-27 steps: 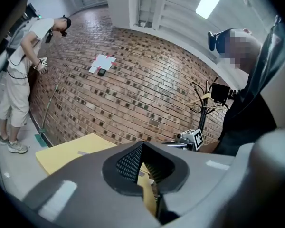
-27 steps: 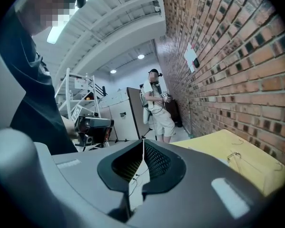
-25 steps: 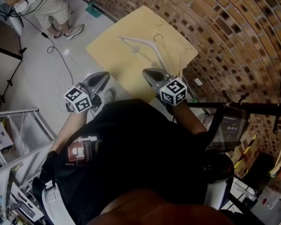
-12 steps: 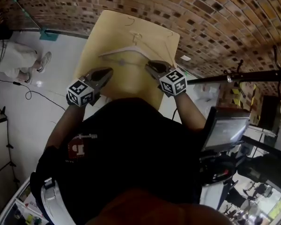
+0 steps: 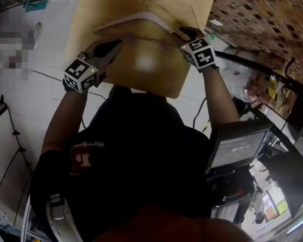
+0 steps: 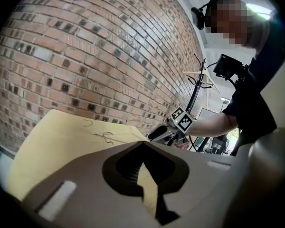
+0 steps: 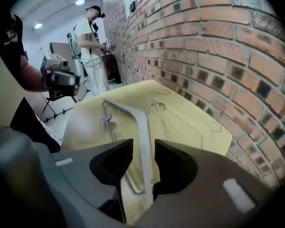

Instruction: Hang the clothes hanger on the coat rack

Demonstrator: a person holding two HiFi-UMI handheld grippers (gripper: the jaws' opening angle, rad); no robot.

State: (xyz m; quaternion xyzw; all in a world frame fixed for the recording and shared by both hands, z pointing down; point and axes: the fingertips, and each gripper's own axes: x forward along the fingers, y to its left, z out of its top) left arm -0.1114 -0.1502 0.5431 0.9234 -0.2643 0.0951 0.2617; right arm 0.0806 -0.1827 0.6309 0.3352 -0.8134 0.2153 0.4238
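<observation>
1. Red-brown brick wall (image 7: 204, 46), rough and mortared, backs a pale yellow wooden counter (image 5: 126, 74) with a smooth matte top and rounded corners.
2. My target, the light grey plastic clothes hanger (image 7: 137, 122), lies flat on that counter. Its arms are broad and flat, with a metal hook at the far end. Thin wire hangers (image 7: 157, 106) lie just beside it, towards the wall.
3. My right claw (image 7: 143, 148) has just been opening its jaws. They stand spread, with one arm of the grey hanger between them, and the pads do not press on it.
4. My left claw (image 6: 142, 144) has its tips pressed together on nothing, and it hovers over the counter's near side.
5. I judge the task barely begun, since the hanger is neither gripped nor lifted. Pinching it, raising it and carrying it over are all left to do.
6. The black metal coat rack (image 6: 194, 96) stands well apart from the counter along the wall, with a pale hanger-like shape near its top.
7. The plastic arm looks smooth and rigid, so I expect a pinch across it could slip or let it swing.
</observation>
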